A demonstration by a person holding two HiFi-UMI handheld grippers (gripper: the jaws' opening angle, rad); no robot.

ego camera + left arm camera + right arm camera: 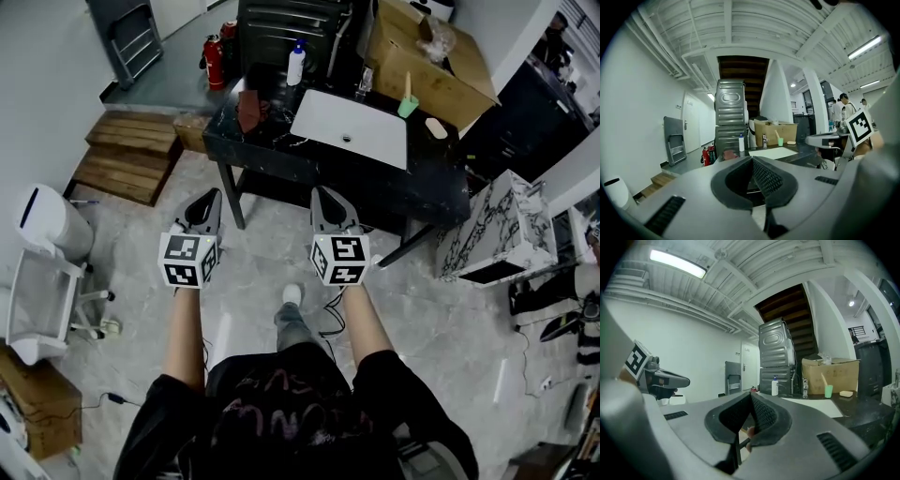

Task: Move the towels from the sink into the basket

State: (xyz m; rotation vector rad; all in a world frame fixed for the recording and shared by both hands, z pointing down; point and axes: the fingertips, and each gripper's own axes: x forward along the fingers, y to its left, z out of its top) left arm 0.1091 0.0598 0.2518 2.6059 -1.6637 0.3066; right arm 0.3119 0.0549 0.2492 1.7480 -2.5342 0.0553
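The white sink (367, 134) is set in a black counter (253, 150) ahead of me; its basin looks bare down to the drain. A dark red cloth (248, 110), perhaps a towel, lies on the counter left of the sink, also in the left gripper view (730, 154). My left gripper (211, 197) and right gripper (323, 194) hover side by side over the floor, short of the counter's front edge. Both point at the counter with jaws closed to a tip and nothing between them (752, 159) (751, 395). I see no basket.
On the counter stand a white spray bottle (296, 64), a green cup (408, 105) and a soap bar (436, 127). A cardboard box (427, 56) sits behind. A white bin (52, 220), wooden pallets (127, 155) and a marbled box (497, 230) flank the floor.
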